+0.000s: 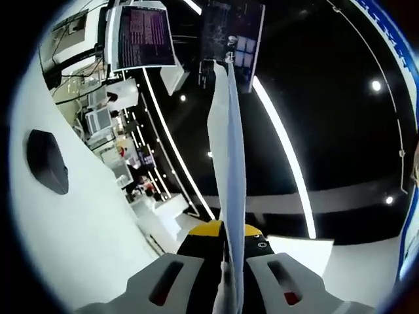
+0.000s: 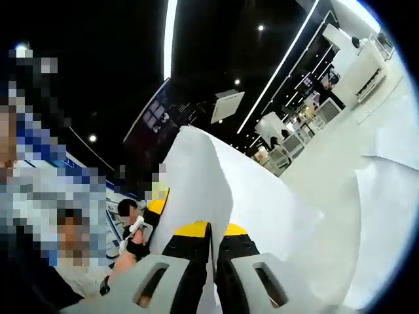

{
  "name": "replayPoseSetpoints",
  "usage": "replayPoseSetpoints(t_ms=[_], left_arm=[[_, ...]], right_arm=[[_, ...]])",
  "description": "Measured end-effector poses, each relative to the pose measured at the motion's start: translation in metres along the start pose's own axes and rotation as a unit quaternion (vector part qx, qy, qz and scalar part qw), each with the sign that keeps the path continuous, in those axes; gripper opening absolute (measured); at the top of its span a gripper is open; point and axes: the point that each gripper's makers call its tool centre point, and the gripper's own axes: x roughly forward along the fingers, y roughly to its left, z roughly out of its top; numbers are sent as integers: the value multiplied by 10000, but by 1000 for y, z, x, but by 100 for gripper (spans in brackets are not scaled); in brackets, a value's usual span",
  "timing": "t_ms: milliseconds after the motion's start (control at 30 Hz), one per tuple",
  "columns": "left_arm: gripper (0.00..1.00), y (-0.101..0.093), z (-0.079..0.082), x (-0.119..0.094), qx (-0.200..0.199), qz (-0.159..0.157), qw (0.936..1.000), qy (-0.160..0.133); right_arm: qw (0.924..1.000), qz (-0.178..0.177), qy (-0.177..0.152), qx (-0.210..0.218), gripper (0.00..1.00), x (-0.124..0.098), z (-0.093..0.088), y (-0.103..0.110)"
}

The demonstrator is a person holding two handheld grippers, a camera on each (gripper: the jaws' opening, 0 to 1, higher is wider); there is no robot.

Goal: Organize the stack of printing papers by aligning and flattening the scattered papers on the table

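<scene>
Both my grippers clamp paper: left gripper (image 1: 232,261) pinches an edge-on sheet (image 1: 229,170) rising far toward a monitor (image 1: 141,36); right gripper (image 2: 213,252) pinches a curled sheet (image 2: 196,176).

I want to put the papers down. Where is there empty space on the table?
Bare white table lies left of the left gripper, below the black mouse. By the right gripper it is crowded: loose paper sheets overlap there.
</scene>
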Motion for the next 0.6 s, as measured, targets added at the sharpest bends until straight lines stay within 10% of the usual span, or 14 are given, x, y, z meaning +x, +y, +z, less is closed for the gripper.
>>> replayPoseSetpoints(t_ms=[600], left_arm=[[6,5,-2,-2,217,98,9997,82]], right_arm=[[9999,-14,74,-127,0,-2,-2,0]])
